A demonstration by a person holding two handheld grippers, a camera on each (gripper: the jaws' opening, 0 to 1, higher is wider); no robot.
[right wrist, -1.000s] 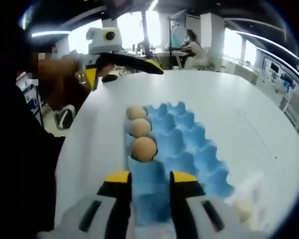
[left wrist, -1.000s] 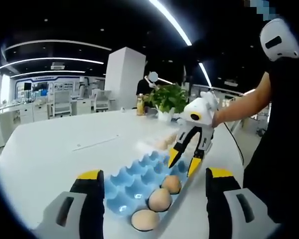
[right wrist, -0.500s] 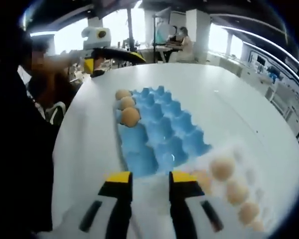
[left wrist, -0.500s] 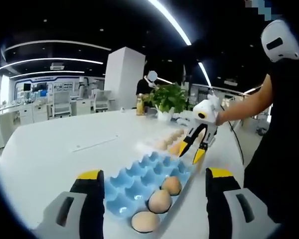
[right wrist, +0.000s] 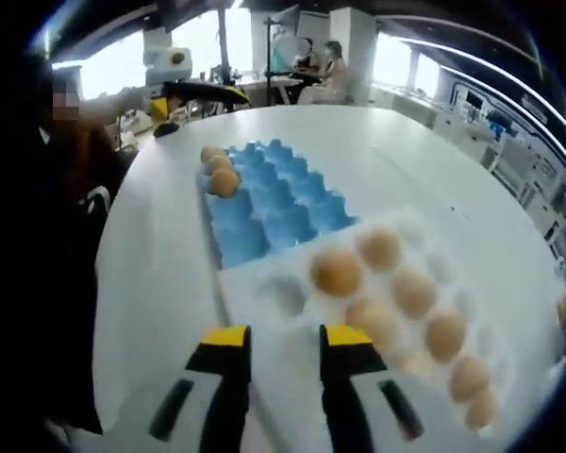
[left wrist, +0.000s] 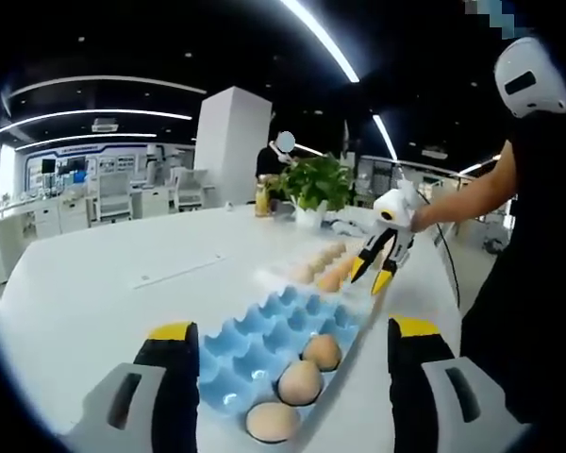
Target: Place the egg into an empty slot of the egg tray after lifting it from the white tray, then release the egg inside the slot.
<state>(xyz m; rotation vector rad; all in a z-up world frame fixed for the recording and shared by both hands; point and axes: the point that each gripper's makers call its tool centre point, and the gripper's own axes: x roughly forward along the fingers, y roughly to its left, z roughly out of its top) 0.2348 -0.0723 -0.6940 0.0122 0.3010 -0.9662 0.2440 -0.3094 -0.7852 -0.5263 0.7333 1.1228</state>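
The white table (left wrist: 104, 283) spans the middle of both views. In the right gripper view the white tray (right wrist: 292, 321) lies in the lower right, touching the near end of the blue egg tray (right wrist: 264, 203) at centre. In the left gripper view the egg tray (left wrist: 264, 344) sits low at centre, between the left gripper's (left wrist: 288, 377) jaws, which stand wide apart with nothing between them. A plant (left wrist: 316, 184) stands at upper centre of that view.

The right gripper (right wrist: 278, 363) rises from the bottom of its own view, its jaws slightly apart and empty, above the near edge of the white tray. In the left gripper view it hangs at right of centre, over the tray's eggs.

Several eggs (right wrist: 338, 272) fill the white tray; three more (right wrist: 217, 170) line the egg tray's left edge, upper left of centre.
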